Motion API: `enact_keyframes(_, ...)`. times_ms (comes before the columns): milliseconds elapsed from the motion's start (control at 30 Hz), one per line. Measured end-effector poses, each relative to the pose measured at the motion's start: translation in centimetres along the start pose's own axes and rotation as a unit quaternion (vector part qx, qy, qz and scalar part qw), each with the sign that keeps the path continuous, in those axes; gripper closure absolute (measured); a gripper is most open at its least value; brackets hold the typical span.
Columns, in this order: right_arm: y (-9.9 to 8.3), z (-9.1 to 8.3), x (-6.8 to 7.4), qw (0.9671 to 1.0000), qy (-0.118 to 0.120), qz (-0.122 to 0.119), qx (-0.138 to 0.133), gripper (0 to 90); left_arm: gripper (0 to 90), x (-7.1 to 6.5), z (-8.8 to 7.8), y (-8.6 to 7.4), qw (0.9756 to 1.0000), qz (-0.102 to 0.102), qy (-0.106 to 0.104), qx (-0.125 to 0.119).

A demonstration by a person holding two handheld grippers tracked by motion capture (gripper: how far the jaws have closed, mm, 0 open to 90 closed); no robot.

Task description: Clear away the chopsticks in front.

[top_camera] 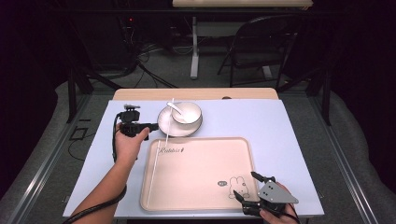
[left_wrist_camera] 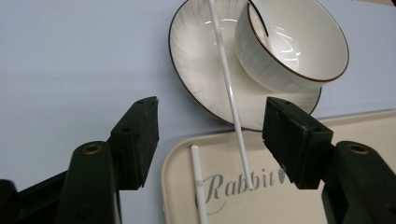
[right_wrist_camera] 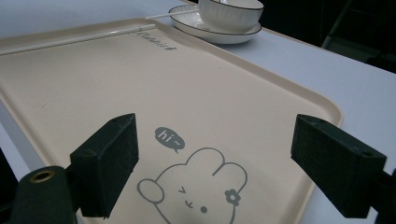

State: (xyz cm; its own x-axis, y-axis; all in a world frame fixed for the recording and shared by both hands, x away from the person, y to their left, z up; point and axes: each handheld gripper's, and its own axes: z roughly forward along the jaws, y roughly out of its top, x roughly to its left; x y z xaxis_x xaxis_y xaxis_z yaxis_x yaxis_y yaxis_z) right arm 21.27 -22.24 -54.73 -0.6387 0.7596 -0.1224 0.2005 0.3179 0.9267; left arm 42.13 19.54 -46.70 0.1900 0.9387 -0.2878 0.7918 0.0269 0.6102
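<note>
**Chopsticks, white, two, on tray and plate**

Nearest us, our right gripper (top_camera: 254, 190) rests over the beige tray (top_camera: 205, 205), jaws wide apart, nothing between. One chopstick (top_camera: 152, 172) lies along the tray's left edge. Our left gripper (left_wrist_camera: 210, 135), jaws apart, faces the second chopstick (left_wrist_camera: 229, 88), leaning from tray onto the plate (left_wrist_camera: 196, 70) beneath the bowl (left_wrist_camera: 289, 51).

"Rabbit", "hi~" on tray (left_wrist_camera: 299, 205)
</note>
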Motion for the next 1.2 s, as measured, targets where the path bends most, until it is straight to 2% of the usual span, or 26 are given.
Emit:
enact_keyframes(67,0.0,0.0,0.0,1.0,0.0,0.0,0.0,14.4,37.2,0.3,0.2,0.3,1.0,-0.004,-0.002,-0.003)
enact_keyframes(300,0.0,0.0,0.0,1.0,0.0,0.0,-0.001,14.4,40.8,1.2,1.4,1.1,0.9998,-0.013,0.013,-0.01)
enact_keyframes(467,0.0,0.0,0.0,1.0,0.001,0.0,-0.001,14.4,41.2,1.2,1.4,1.1,0.9998,-0.013,0.013,-0.01)
enact_keyframes(500,0.0,0.0,0.0,1.0,0.001,0.0,-0.001,14.4,41.2,1.8,2.2,1.8,0.9992,-0.022,0.033,-0.006)
enact_keyframes(767,0.0,0.0,0.0,1.0,0.002,0.0,0.0,14.4,46.0,2.1,3.0,2.5,0.9988,-0.021,0.042,-0.01)
enact_keyframes(900,0.0,0.0,0.0,1.0,0.002,0.0,0.001,14.4,48.0,2.1,3.4,2.8,0.9978,-0.017,0.063,-0.009)
enact_keyframes(1200,0.0,0.0,0.0,1.0,0.003,0.0,0.0,14.4,53.7,2.2,4.4,3.3,0.9984,-0.029,0.046,-0.011)
